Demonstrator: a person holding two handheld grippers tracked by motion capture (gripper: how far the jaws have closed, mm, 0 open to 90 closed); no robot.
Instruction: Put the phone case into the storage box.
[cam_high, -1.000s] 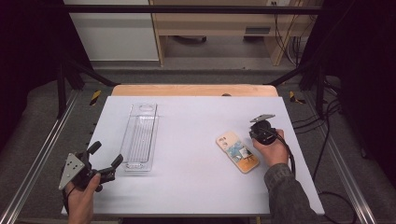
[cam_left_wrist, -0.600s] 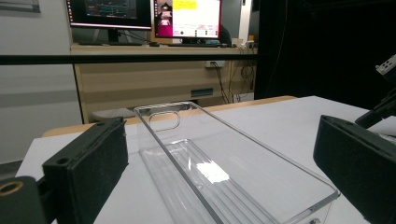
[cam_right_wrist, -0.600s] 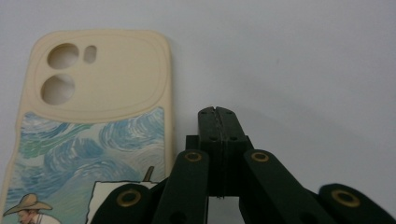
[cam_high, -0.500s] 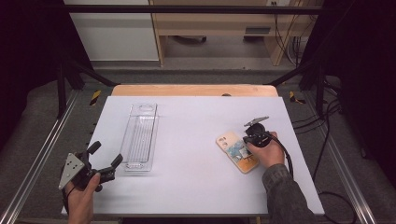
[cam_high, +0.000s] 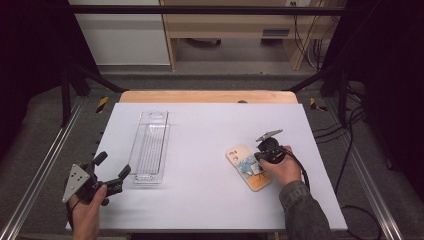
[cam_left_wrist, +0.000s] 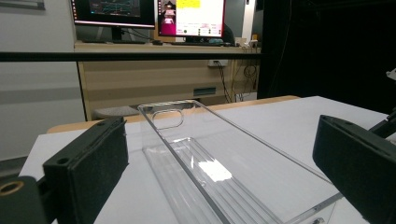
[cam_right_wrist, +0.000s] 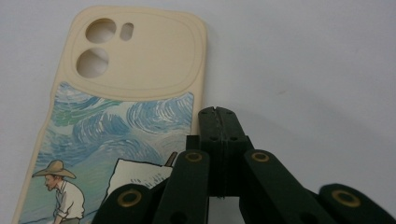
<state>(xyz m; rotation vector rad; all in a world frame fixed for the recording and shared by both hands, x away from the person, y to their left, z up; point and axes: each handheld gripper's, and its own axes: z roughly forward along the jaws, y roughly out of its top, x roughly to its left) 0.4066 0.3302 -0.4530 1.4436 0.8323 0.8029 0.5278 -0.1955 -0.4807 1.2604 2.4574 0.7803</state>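
From the high view I have the phone case lying flat right of centre on the white table, its long axis slanting away to the left, with my right gripper over its right edge and my left gripper well apart, jaws spread, beside the clear tray. The left gripper view looks along that tray's length between its parted jaws. In the right gripper view the jaws are pressed together with nothing between them, at the case's right edge, the case stretching ahead and left.
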